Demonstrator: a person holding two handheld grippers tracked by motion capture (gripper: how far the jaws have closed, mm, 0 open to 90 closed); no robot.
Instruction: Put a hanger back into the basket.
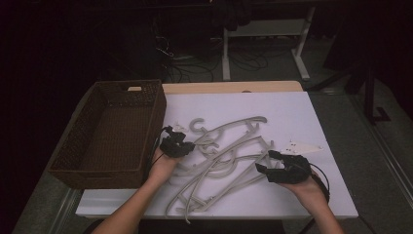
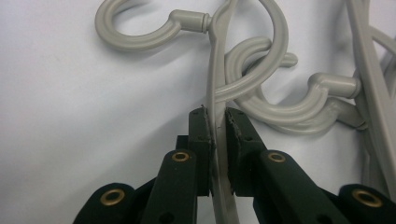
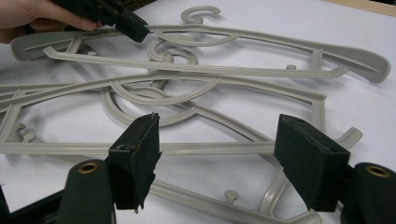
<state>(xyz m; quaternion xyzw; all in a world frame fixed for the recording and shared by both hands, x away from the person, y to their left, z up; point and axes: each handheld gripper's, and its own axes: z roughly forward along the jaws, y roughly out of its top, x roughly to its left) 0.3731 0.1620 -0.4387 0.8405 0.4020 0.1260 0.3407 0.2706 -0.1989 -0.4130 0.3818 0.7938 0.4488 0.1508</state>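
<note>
- Scene: a tangle of grey plastic hangers [image 1: 224,156] lies on the white table [image 1: 302,112], just right of the brown wicker basket [image 1: 109,131] at the left.
- Left gripper [image 2: 218,123]: jaws closed tight on the thin arm of one hanger [image 2: 215,70], just below its hook [image 2: 135,32], at the pile's left edge near the basket.
- Right gripper [image 3: 217,154]: jaws wide apart, gripping nothing; hanger bars lie on the table beyond them, at the near right of the pile.
- Step in hand, as judged: freeing the pinched hanger. Lift slowly, since neighbouring hooks interlock; the free gripper could hold the pile down.
</note>
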